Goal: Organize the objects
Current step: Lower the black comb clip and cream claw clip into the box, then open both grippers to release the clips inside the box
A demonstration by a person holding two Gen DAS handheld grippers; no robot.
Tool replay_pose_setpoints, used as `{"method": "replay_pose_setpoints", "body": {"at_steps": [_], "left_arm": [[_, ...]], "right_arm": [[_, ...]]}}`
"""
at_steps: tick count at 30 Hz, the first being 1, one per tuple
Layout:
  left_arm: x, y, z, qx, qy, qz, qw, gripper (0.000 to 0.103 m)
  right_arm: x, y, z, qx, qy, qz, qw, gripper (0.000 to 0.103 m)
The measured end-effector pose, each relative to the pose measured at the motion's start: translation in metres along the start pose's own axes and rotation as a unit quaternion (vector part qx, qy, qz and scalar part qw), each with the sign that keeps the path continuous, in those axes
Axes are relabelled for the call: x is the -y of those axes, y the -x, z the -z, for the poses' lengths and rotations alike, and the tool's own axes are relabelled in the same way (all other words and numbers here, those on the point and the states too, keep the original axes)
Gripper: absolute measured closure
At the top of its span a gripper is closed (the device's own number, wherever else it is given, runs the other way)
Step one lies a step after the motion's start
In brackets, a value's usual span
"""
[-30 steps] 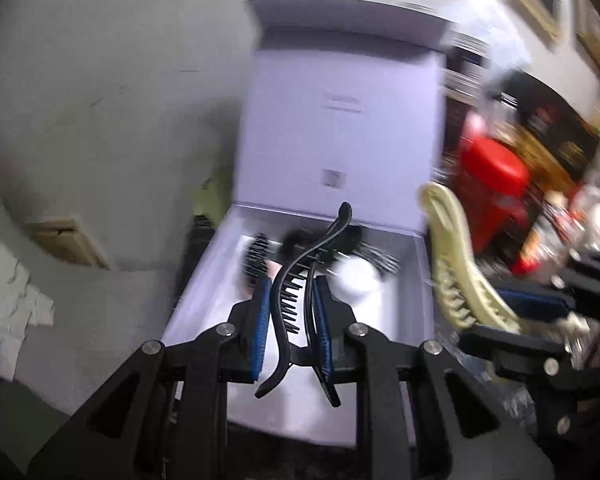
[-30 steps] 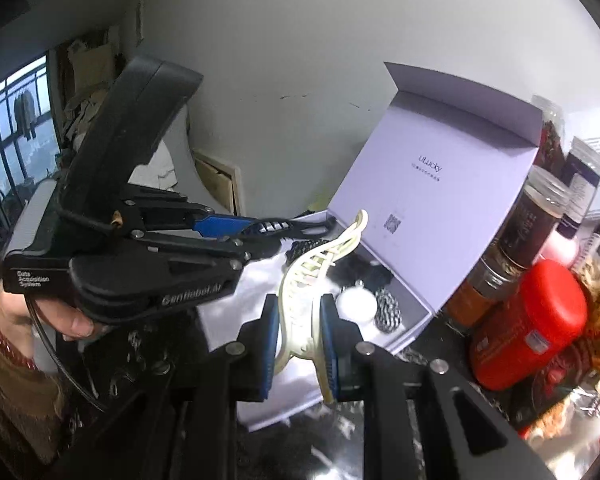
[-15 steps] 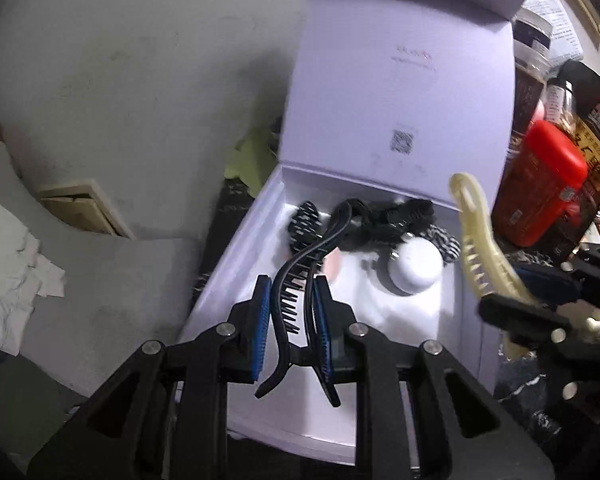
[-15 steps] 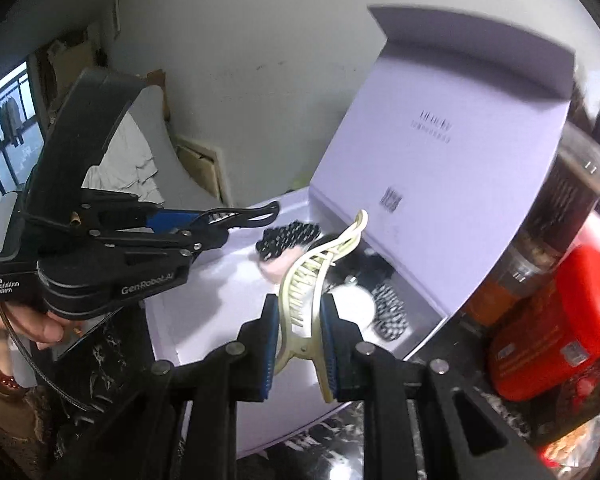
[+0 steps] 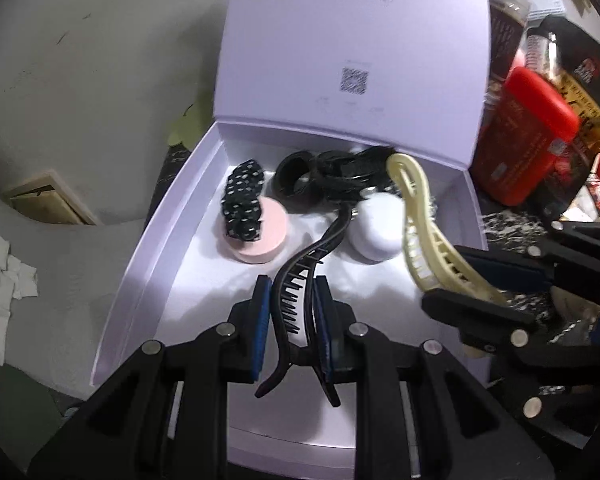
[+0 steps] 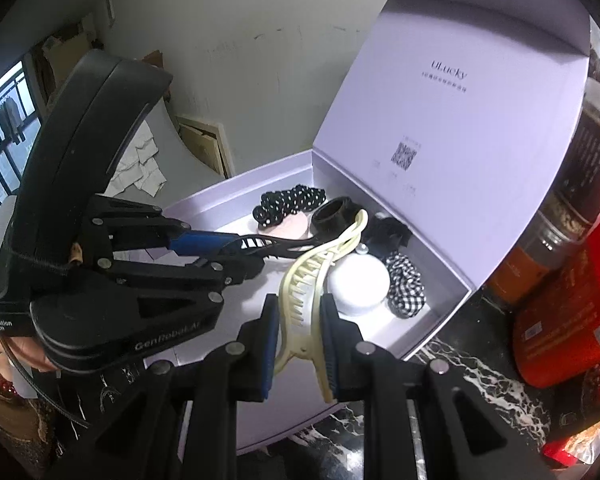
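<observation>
The left gripper (image 5: 290,316) is squeezed tight on a black hair clip (image 5: 300,280). The clip's long curved tip reaches out over the open purple box (image 5: 140,264). The near end of the box is hidden under the gripper's black arms. The right gripper (image 6: 298,330) is squeezed tight on a cream hair clip (image 6: 312,276), which also pokes out over the box. Only a bit of the person's hand (image 6: 32,356) shows behind the left gripper, at the left edge of the right wrist view.

Inside the box, at the far end, lie a black spotted scrunchie (image 5: 244,200) on a pink round pad (image 5: 266,236), a black ring (image 5: 294,178), a white round thing (image 5: 376,228) and a checked scrunchie (image 6: 406,284). There is a dark fuzzy bunch (image 5: 352,172) too (too blurry to tell what it is). The lid (image 5: 356,52) stands up at the far side. Just right of the box stands a red tin (image 5: 528,136), with a dark jar (image 6: 576,184) cut off by the picture edge.

Compared with a second ago, both clips are lower and closer to the things in the box, and the box looks bigger.
</observation>
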State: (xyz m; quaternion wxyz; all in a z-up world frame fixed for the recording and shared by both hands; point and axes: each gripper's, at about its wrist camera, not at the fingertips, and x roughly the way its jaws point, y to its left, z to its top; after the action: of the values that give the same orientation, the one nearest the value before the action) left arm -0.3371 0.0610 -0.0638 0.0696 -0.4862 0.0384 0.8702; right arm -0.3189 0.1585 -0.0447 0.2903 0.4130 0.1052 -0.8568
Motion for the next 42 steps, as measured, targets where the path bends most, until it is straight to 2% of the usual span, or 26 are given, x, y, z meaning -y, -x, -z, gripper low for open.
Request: {"method": "replay_pose_setpoints", "body": {"at_steps": [3, 7, 21, 32, 38, 42], "left_arm": [[-0.005, -0.013, 0.001, -0.023, 0.009, -0.013, 0.9996, 0.084], [-0.008, -0.018, 0.002, -0.026, 0.013, 0.001, 0.9996, 0.083], [-0.007, -0.045, 0.006, -0.060, 0.011, -0.011, 0.9981, 0.083], [-0.007, -0.053, 0.005, -0.049, 0.015, -0.009, 0.9987, 0.083], [-0.005, -0.057, 0.004, -0.043, 0.015, -0.009, 0.9989, 0.083], [-0.004, -0.059, 0.002, -0.044, 0.018, -0.007, 0.9989, 0.083]], "right_arm": [[-0.001, -0.008, 0.003, -0.012, -0.001, -0.001, 1.000, 0.083], [-0.003, -0.014, 0.006, -0.023, -0.003, -0.009, 1.000, 0.083], [-0.016, -0.033, 0.005, -0.043, 0.012, -0.013, 0.999, 0.083], [-0.014, -0.047, 0.007, -0.055, -0.005, -0.015, 0.998, 0.083], [-0.022, -0.056, 0.008, -0.063, 0.003, 0.010, 0.998, 0.083], [-0.024, -0.058, 0.008, -0.065, 0.002, -0.002, 0.998, 0.083]]}}
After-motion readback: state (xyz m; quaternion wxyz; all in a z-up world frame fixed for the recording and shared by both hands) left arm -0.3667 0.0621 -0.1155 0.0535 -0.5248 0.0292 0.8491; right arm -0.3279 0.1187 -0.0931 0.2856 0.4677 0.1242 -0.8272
